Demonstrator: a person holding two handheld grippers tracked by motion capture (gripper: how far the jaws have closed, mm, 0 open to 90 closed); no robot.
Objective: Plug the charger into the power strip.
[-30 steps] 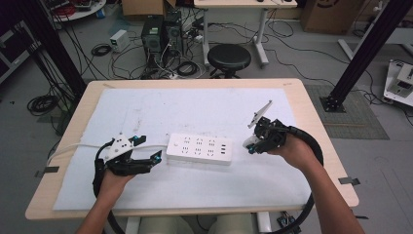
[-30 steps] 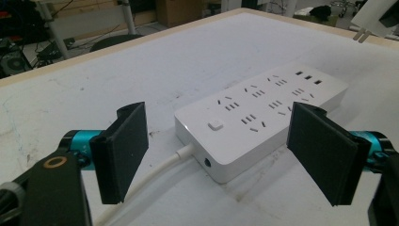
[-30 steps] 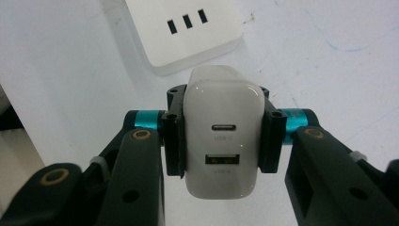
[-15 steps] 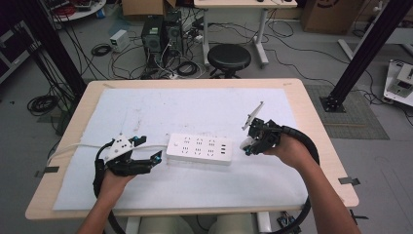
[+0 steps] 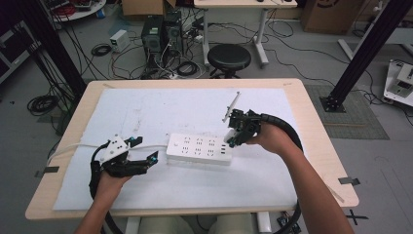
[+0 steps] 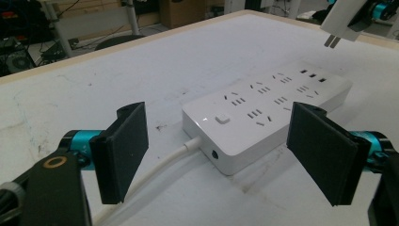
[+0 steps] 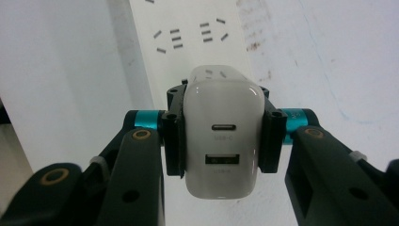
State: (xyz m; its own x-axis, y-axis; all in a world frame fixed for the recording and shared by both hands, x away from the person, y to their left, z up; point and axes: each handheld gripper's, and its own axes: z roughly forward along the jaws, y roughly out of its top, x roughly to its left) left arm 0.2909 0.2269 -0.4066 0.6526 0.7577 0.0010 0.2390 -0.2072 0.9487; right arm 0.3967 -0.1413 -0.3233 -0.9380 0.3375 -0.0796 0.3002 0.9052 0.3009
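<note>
The left gripper (image 5: pixel 143 159) rests low over the white sheet (image 5: pixel 146 112) on the table (image 5: pixel 316 141), held by the person's left hand (image 5: pixel 109 183). Its jaws stand wide apart with nothing between them. In the left gripper view they frame the near end of the power strip (image 6: pixel 268 117), which lies flat just ahead of them. The strip's white cord (image 6: pixel 150 174) leaves that near end and runs back between the jaws toward the camera. A square button (image 6: pixel 222 118) sits on the strip's top just past the cord end, and rows of sockets run away from the jaws along its length.

Beyond the strip's far end, at the upper right of the left gripper view, the charger (image 6: pixel 346 16) hangs in the air with two metal prongs pointing down, apart from the strip's surface.

The right gripper (image 5: pixel 234 139), in the person's right hand (image 5: pixel 270 139), is tilted down over the strip's right end. Its jaws are closed on the charger's two sides. In the right gripper view the charger (image 7: pixel 222 136) sits squarely between them, its back face with two ports turned to the camera, and the strip (image 7: pixel 188 37) lies straight ahead below it, sockets visible past the charger's top edge.
</note>
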